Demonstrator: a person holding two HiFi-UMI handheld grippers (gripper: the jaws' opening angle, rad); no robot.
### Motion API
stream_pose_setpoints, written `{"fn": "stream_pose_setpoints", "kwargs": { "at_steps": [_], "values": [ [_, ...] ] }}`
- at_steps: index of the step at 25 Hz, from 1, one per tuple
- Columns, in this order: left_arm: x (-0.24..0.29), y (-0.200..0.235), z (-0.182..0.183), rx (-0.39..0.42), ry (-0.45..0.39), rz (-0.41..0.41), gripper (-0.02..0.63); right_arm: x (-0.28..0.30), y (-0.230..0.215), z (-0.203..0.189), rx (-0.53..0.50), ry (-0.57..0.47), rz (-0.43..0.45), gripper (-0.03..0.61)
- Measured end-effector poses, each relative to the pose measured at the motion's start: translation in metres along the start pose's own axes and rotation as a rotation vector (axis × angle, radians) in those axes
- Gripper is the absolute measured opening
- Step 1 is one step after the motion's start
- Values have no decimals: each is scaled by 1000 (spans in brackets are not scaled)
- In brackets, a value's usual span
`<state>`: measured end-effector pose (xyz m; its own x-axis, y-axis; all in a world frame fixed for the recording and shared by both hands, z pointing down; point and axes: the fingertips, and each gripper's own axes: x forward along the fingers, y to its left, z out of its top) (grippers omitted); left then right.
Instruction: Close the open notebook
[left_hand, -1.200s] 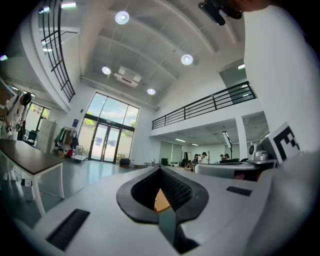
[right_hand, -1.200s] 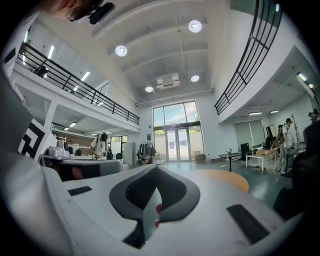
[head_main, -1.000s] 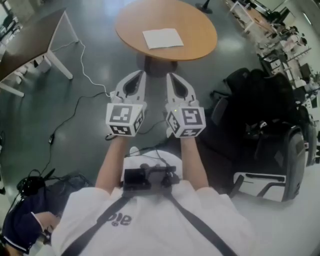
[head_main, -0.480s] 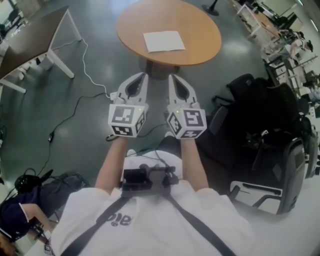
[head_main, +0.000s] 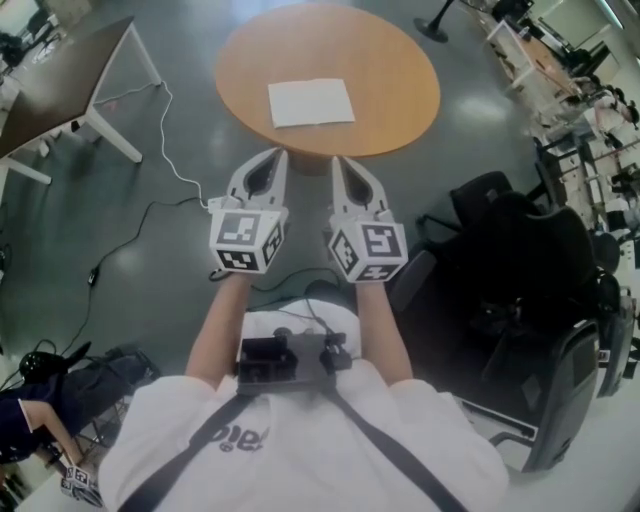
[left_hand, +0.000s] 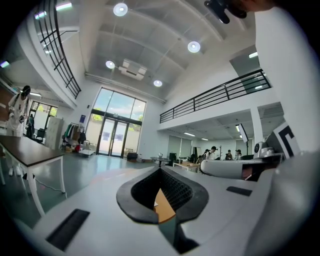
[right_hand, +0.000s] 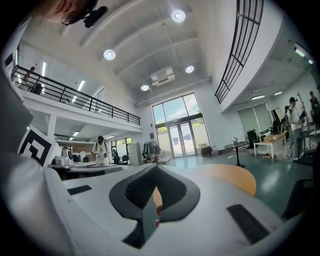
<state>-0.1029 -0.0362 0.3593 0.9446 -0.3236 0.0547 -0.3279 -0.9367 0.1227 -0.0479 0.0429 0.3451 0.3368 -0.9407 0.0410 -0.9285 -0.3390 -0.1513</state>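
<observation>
Looks like a large open-plan lab or office hall. Shown by a high white ceiling with round recessed lights (left_hand: 194, 46), a railed mezzanine (left_hand: 220, 92), tall glass entrance doors (left_hand: 114, 135), a polished grey floor (head_main: 140, 250), a dark desk (head_main: 60, 80), a round wooden table (head_main: 400, 90), a black office chair (head_main: 510, 240), and people at distant workbenches (left_hand: 220, 154).

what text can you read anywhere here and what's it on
"aio", roughly, seen upside down: print on the white shirt.
Marker cubes: square black-and-white patterns only, no words.
Notebook: the pages look blank from here; any writing is too small to read.
Nothing else is readable in either gripper view.
</observation>
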Motion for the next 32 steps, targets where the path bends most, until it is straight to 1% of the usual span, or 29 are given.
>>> {"fn": "stream_pose_setpoints", "kwargs": {
  "at_steps": [7,10,12,15,17,21,24,27,30,32],
  "values": [
    [60,-24,-9,-39,14,83,12,17,-57,4,-4,52,89,20],
    [75,-31,-20,-55,30,104,12,23,-79,-6,6,80,104,20],
    [87,-28,-27,-57,49,113,12,32,-88,-15,18,99,106,20],
    [101,-15,-40,-78,90,122,12,48,-88,-27,12,136,120,20],
    [110,-4,-45,-92,98,116,12,62,-85,-30,-10,149,132,20],
    [133,20,-49,-97,73,107,14,101,-86,-26,-38,129,139,21],
    [149,43,-50,-91,54,137,14,130,-90,-29,-37,123,145,21],
    [156,61,-53,-79,58,149,14,155,-89,-35,-35,120,149,21],
    [164,90,-56,-84,69,171,14,186,-77,-41,-97,136,172,23],
    [168,102,-66,-102,97,193,14,199,-74,-48,-143,166,185,23]
  ]
}}
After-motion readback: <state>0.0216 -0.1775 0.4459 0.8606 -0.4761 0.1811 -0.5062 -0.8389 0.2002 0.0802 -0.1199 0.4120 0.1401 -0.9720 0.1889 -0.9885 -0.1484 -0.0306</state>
